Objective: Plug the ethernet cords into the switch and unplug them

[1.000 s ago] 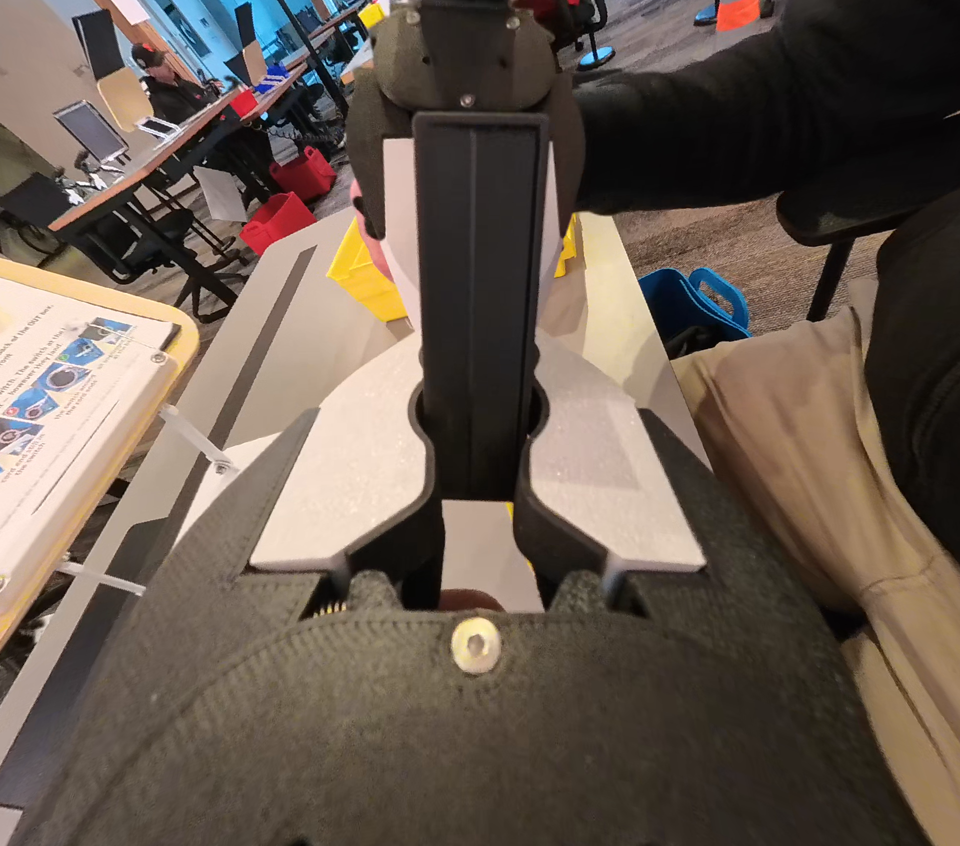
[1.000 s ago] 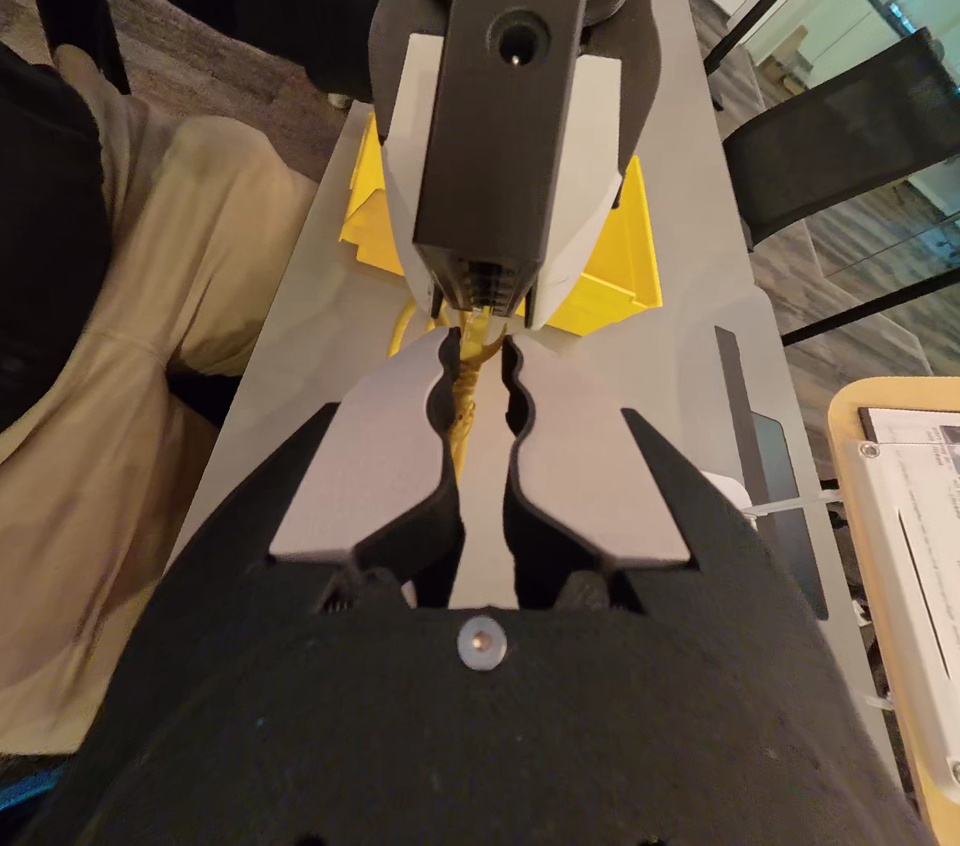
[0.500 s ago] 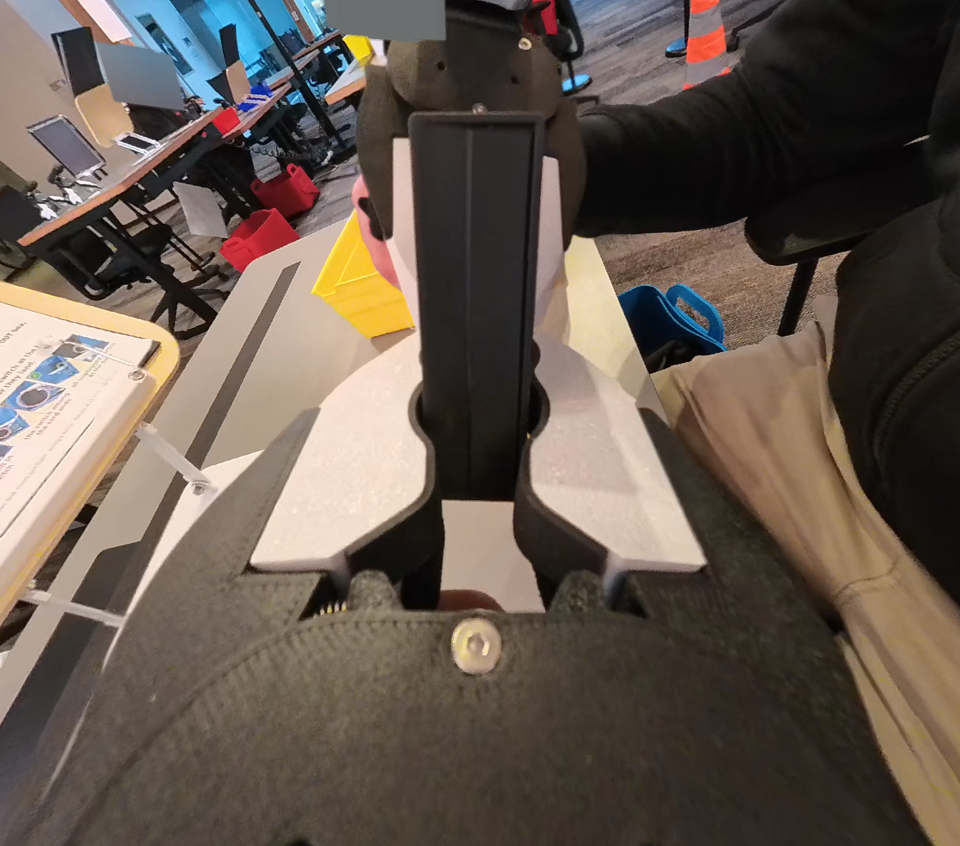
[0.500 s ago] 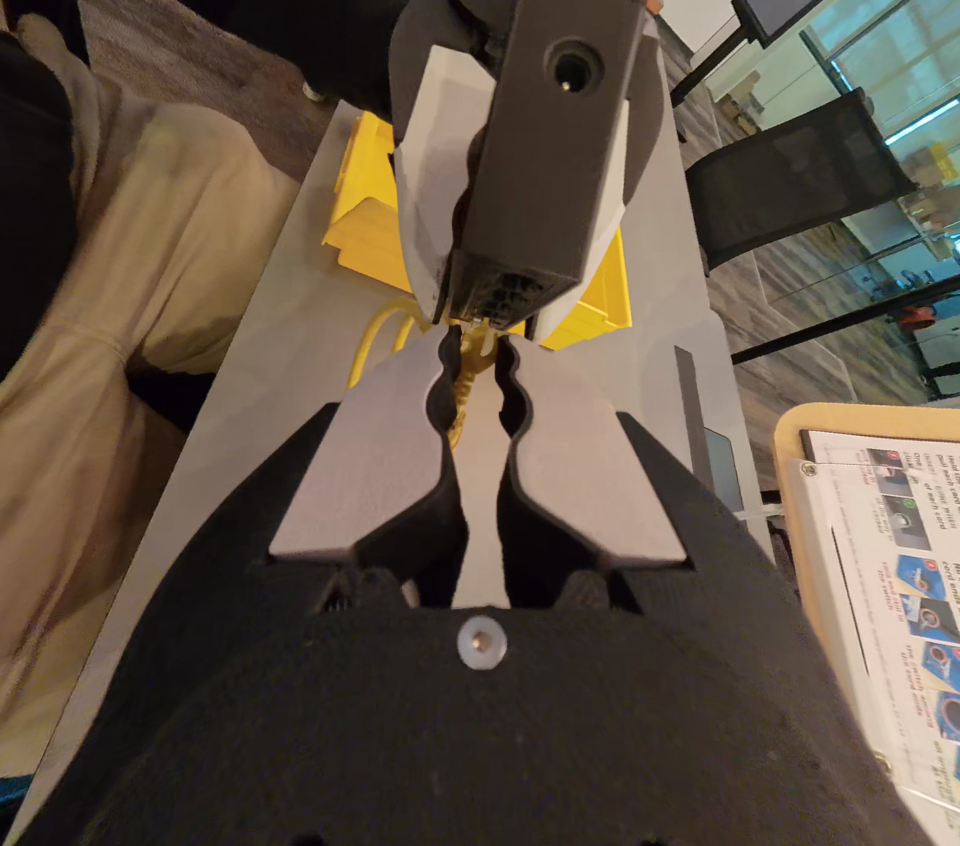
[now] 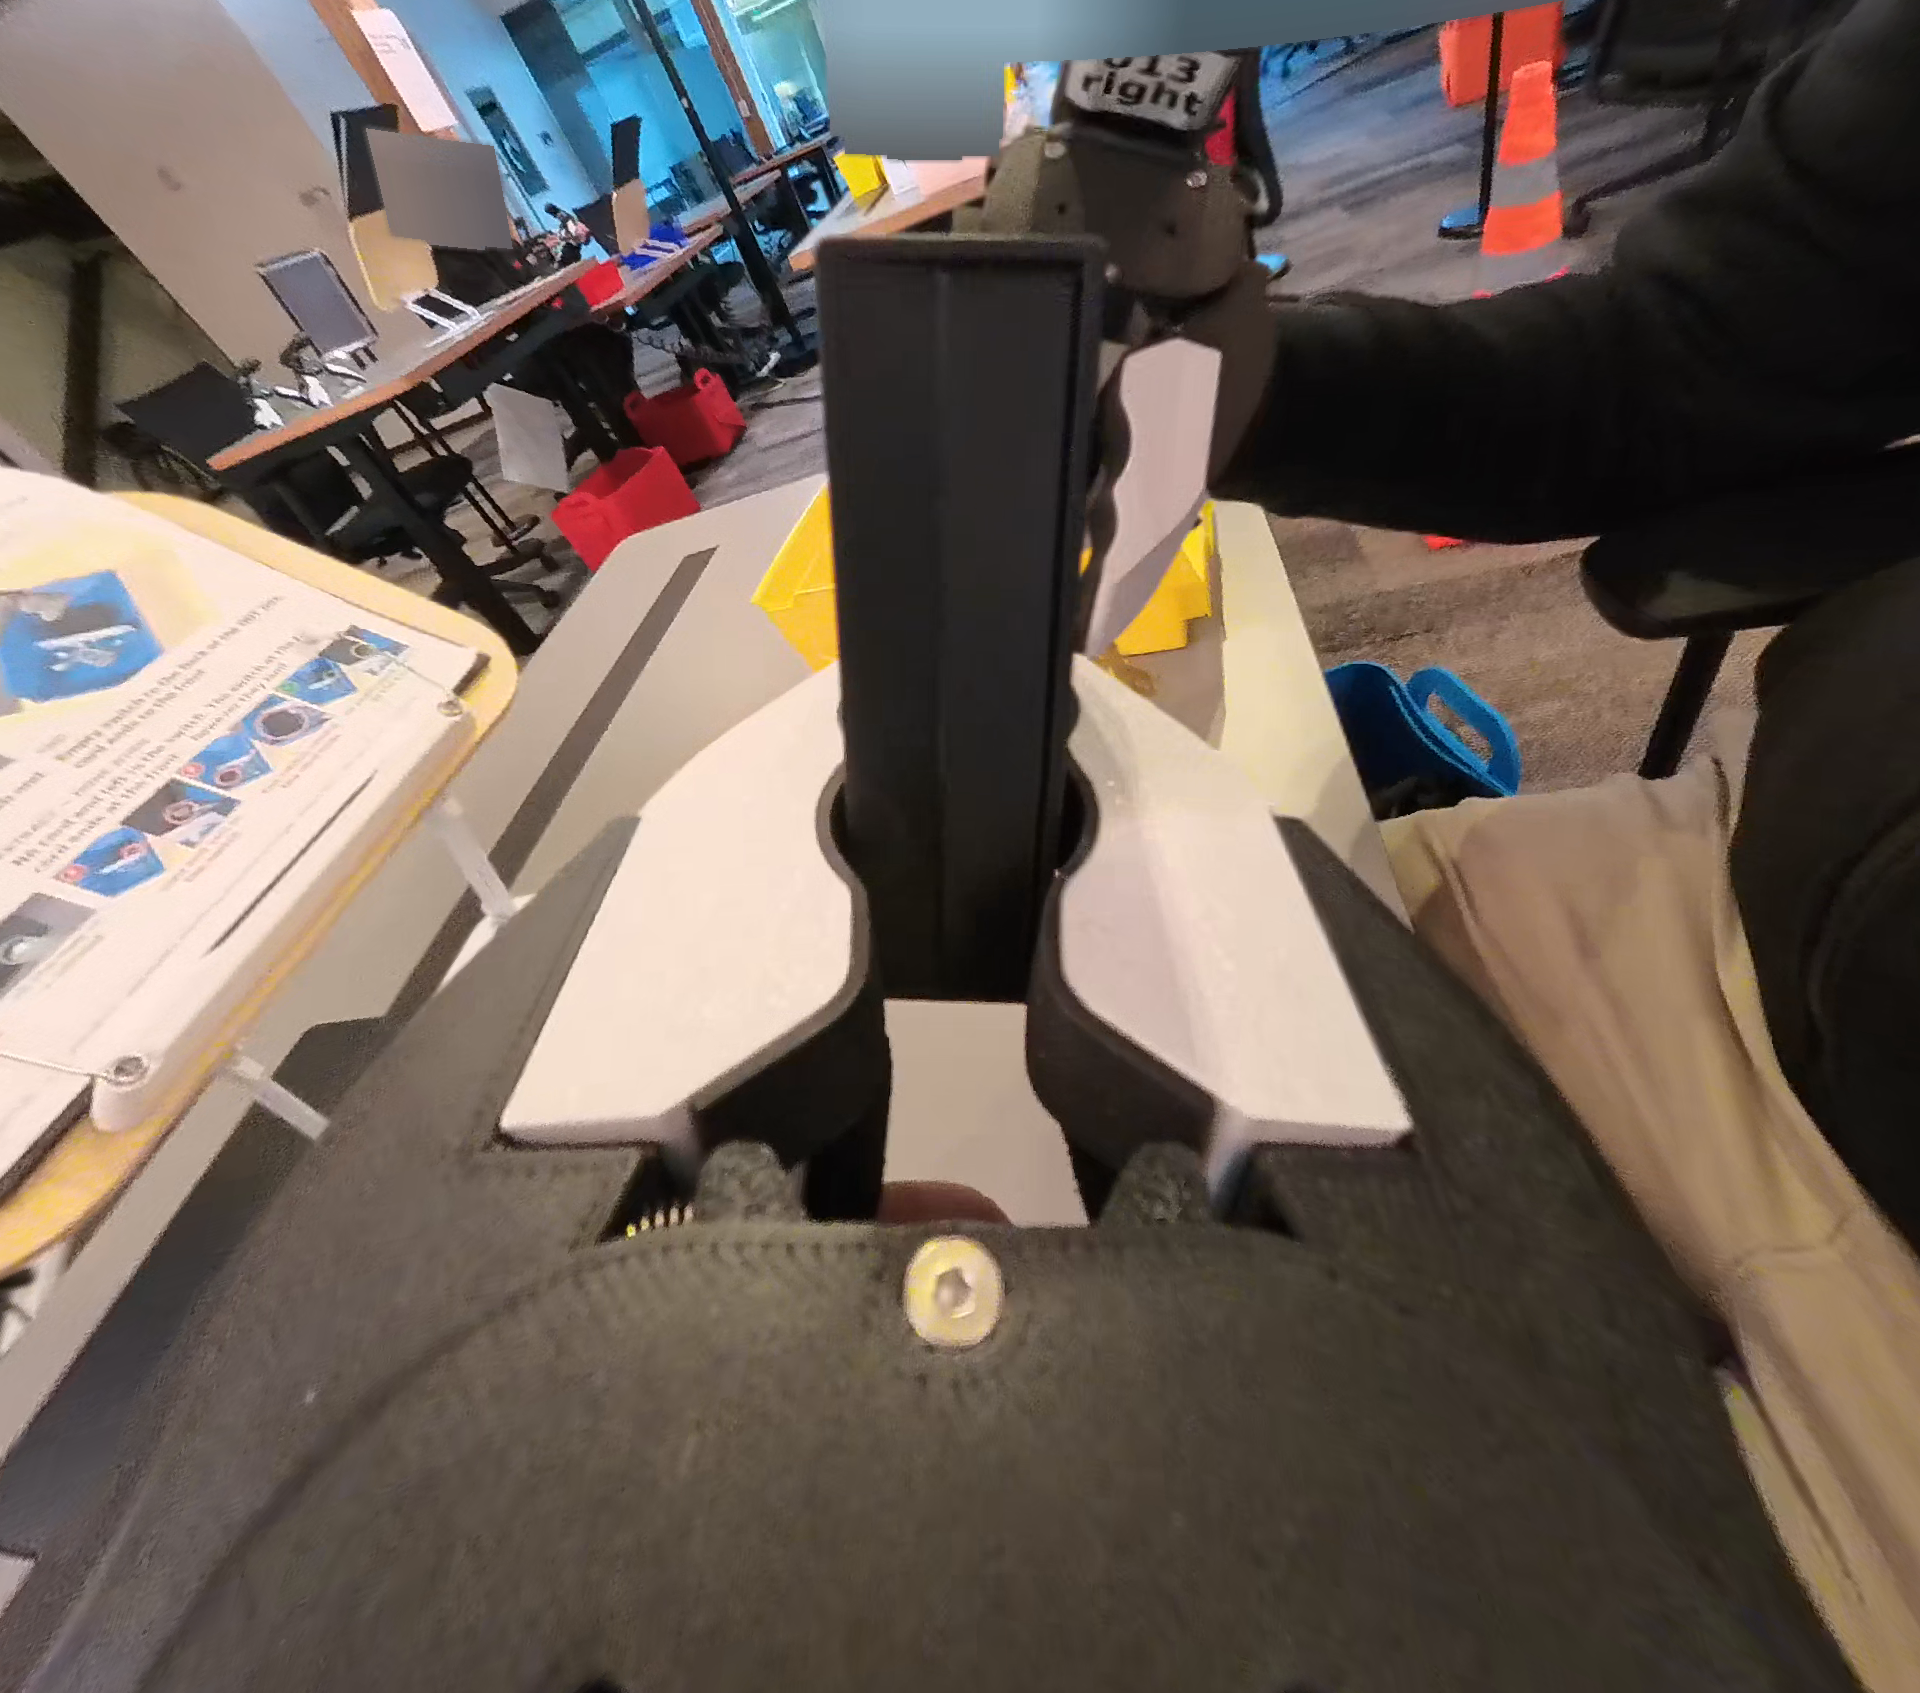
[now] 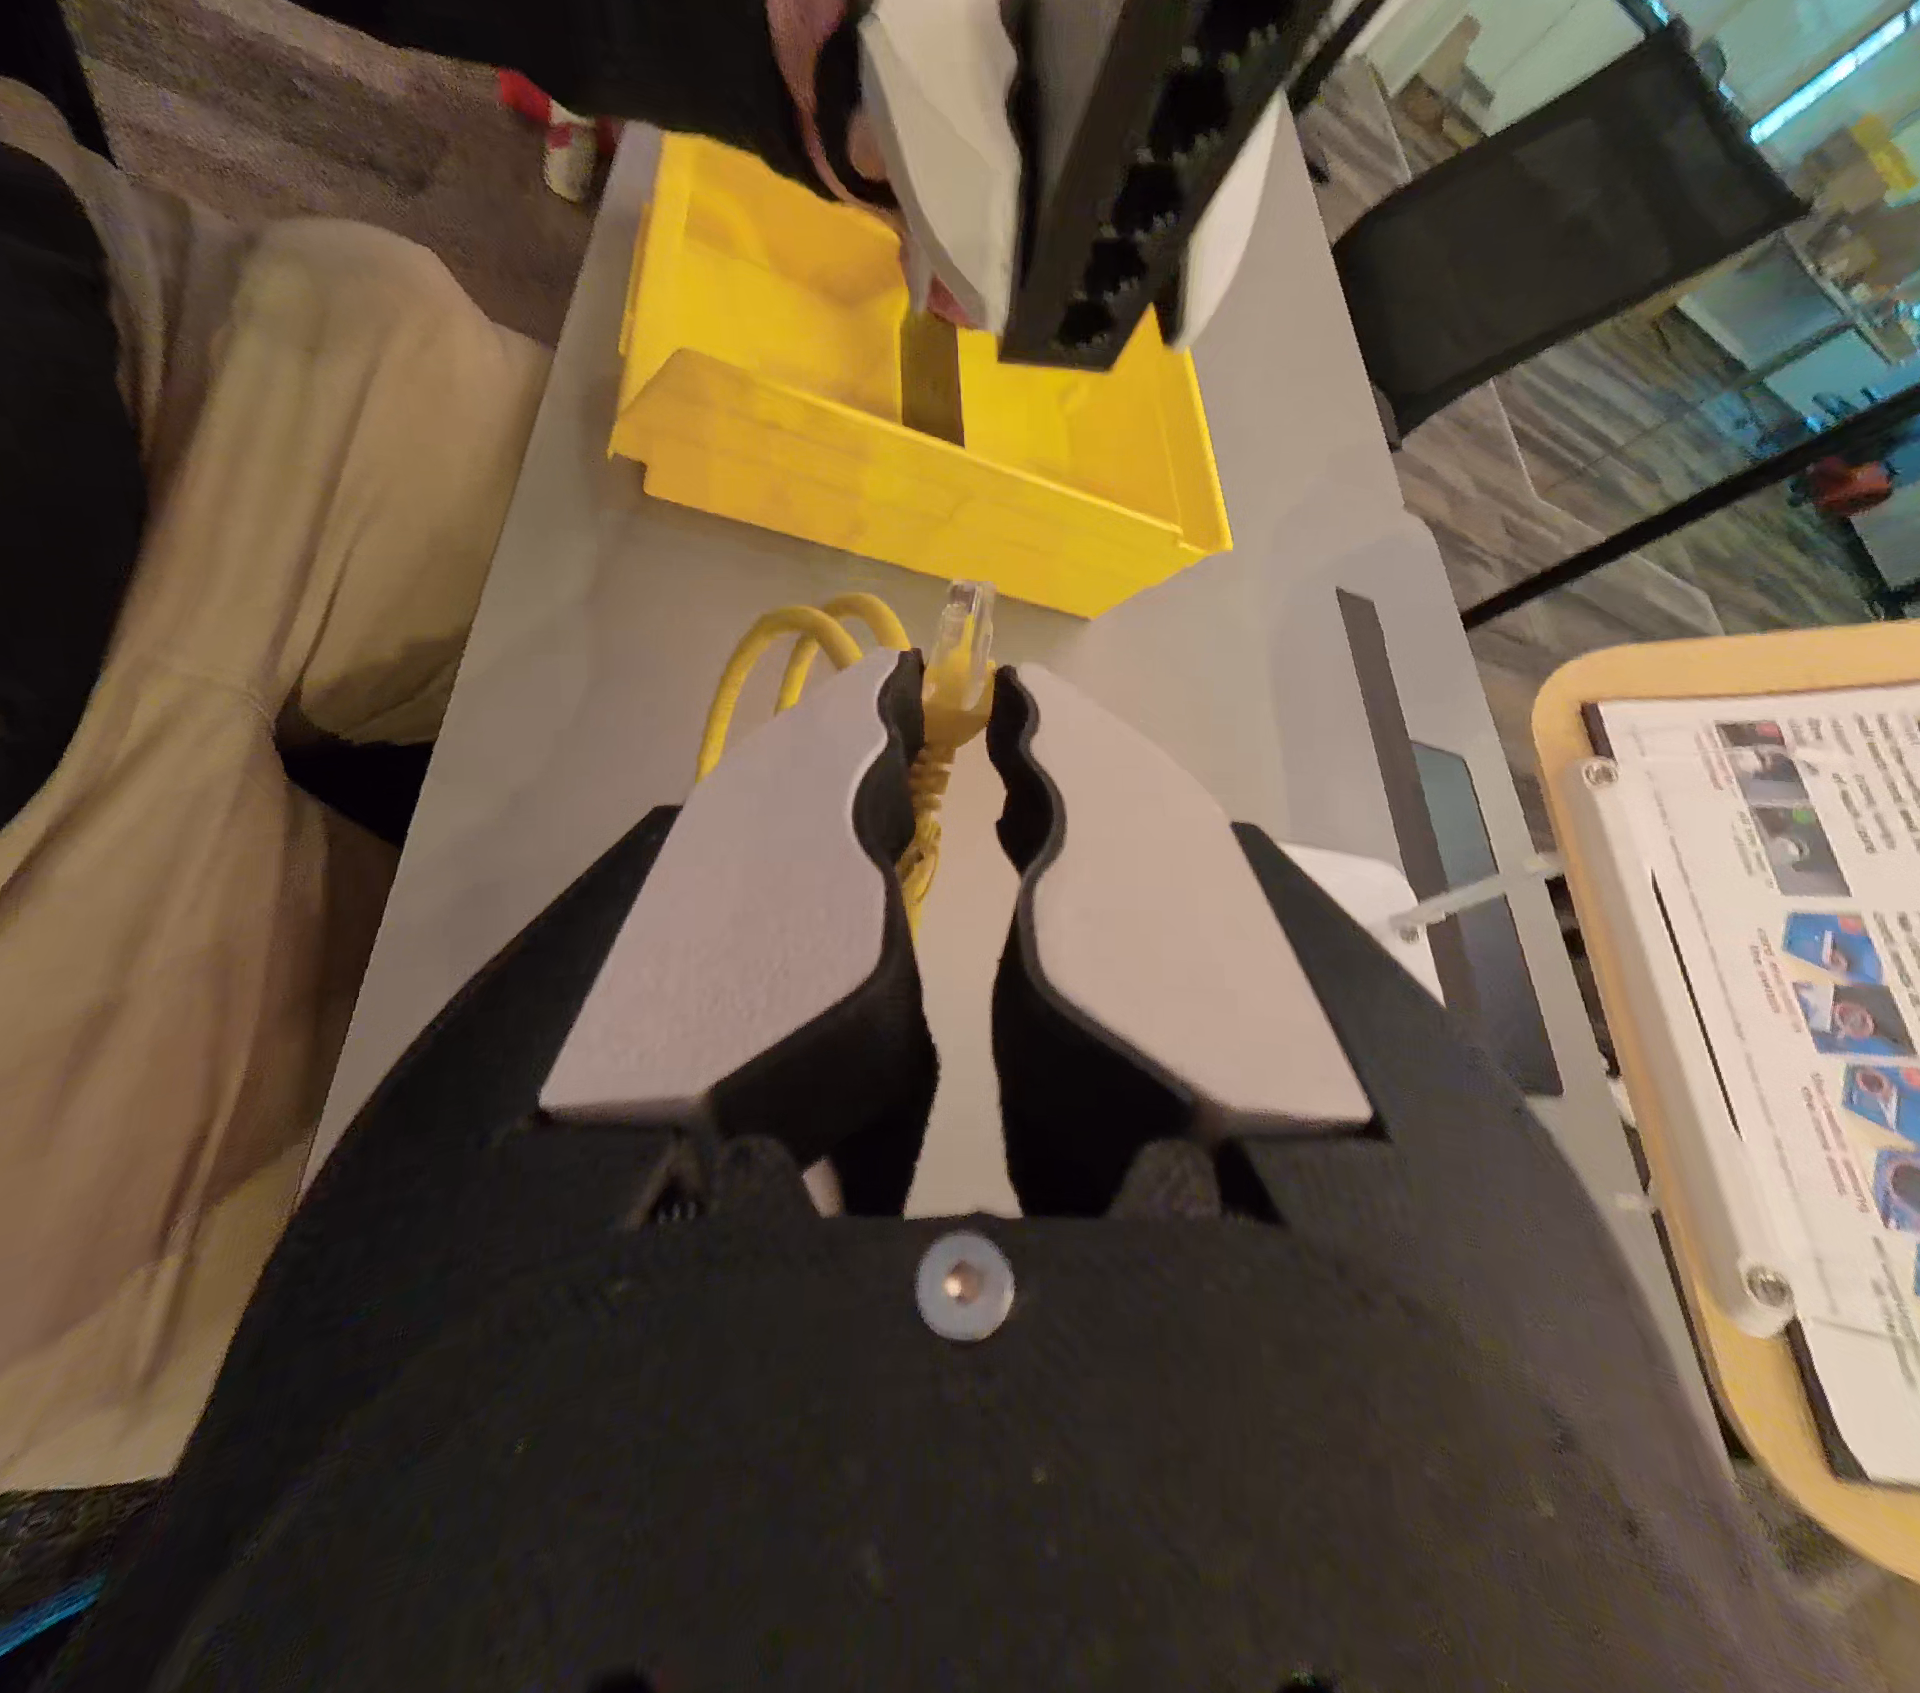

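My left gripper (image 5: 956,802) is shut on the black switch (image 5: 956,604) and holds it upright above the table. In the right wrist view the switch (image 6: 1153,116) hangs at the top with its row of ports facing me, all empty. My right gripper (image 6: 954,687) is shut on the yellow ethernet cord (image 6: 940,770) just behind its clear plug (image 6: 964,620). The plug points up and stands clear of the switch, well below it. The cord's loop (image 6: 790,656) lies left of my fingers. My right gripper also shows in the left wrist view (image 5: 1143,500), right of the switch.
A yellow bin (image 6: 914,448) sits on the grey table (image 6: 582,604) under the switch. A board with an instruction sheet (image 6: 1766,968) stands at the right edge. The person's legs (image 6: 208,604) are along the left. A blue bin (image 5: 1423,729) is on the floor. The gap from one gripper's tips to the other's is roughly 6 centimeters.
The plug has come out of the switch. My right gripper pulled back with the cord, and the left gripper lifted and turned the switch away, so the ports now show.
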Motion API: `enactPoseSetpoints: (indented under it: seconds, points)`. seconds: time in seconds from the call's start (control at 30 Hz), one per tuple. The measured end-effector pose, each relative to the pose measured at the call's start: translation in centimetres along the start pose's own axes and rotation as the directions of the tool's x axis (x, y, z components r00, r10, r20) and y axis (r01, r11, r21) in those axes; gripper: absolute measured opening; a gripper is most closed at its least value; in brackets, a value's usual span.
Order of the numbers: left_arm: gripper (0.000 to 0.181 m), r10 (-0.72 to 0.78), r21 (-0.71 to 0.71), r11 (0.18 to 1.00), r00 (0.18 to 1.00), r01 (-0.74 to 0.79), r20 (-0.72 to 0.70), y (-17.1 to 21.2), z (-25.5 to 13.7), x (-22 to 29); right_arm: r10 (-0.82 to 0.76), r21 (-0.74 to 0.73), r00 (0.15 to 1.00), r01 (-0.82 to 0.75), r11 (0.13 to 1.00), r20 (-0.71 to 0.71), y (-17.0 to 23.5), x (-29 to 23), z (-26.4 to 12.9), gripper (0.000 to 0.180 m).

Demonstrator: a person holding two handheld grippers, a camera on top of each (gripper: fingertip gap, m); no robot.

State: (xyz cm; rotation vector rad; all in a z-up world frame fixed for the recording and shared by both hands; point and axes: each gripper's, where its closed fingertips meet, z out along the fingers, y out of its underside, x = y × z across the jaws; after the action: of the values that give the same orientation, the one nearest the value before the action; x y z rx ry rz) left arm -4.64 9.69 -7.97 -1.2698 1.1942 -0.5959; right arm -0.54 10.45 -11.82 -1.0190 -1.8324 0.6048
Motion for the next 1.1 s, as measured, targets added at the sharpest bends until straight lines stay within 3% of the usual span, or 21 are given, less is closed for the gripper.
enactPoseSetpoints:
  seconds: [0.17,0.33,0.43,0.57,0.7,0.8,0.9,1.0,1.07,1.1]
  points:
    - [0.030,0.045,-0.124,0.991,0.999,-0.043,0.018,2.2,0.9,0.3,0.058,-0.049,0.988,-0.066,0.997,-0.146,0.9,2.2,-3.0,0.012]
    - [0.030,0.046,-0.129,0.991,0.999,-0.041,0.030,2.1,0.5,-0.1,0.243,0.009,0.883,-0.262,0.965,-0.402,3.1,6.0,-12.2,0.013]
    - [0.030,0.066,-0.157,0.986,0.997,-0.060,0.032,2.4,0.6,0.0,0.335,0.044,0.756,-0.377,0.925,-0.563,6.4,7.2,-18.2,0.013]
    - [0.030,0.072,-0.173,0.983,0.997,-0.067,0.025,2.7,1.0,0.2,0.499,0.221,0.523,-0.504,0.835,-0.691,11.8,6.8,-23.8,0.013]
    - [0.030,0.074,-0.185,0.980,0.997,-0.068,0.030,2.9,1.1,0.2,0.686,0.455,0.239,-0.595,0.663,-0.687,18.7,4.8,-26.7,0.013]
    - [0.030,0.069,-0.182,0.981,0.997,-0.062,0.031,2.9,1.0,0.2,0.659,0.433,0.091,-0.685,0.586,-0.747,24.7,2.4,-27.5,0.013]
    - [0.029,0.070,-0.191,0.980,0.997,-0.062,0.031,3.1,1.1,0.2,0.541,0.276,0.045,-0.823,0.497,-0.840,29.6,-0.1,-27.5,0.014]
    - [0.029,0.065,-0.194,0.979,0.997,-0.058,0.031,3.3,1.3,0.2,0.374,0.102,0.089,-0.881,0.462,-0.923,31.1,-1.1,-28.7,0.020]
    - [0.030,0.068,-0.198,0.978,0.997,-0.059,0.035,3.5,1.3,0.2,0.239,-0.015,0.131,-0.900,0.435,-0.962,31.3,-1.5,-30.1,0.048]
    - [0.030,0.066,-0.196,0.979,0.997,-0.058,0.033,3.5,1.4,0.2,0.209,-0.036,0.148,-0.886,0.462,-0.967,30.4,-1.1,-30.5,0.055]
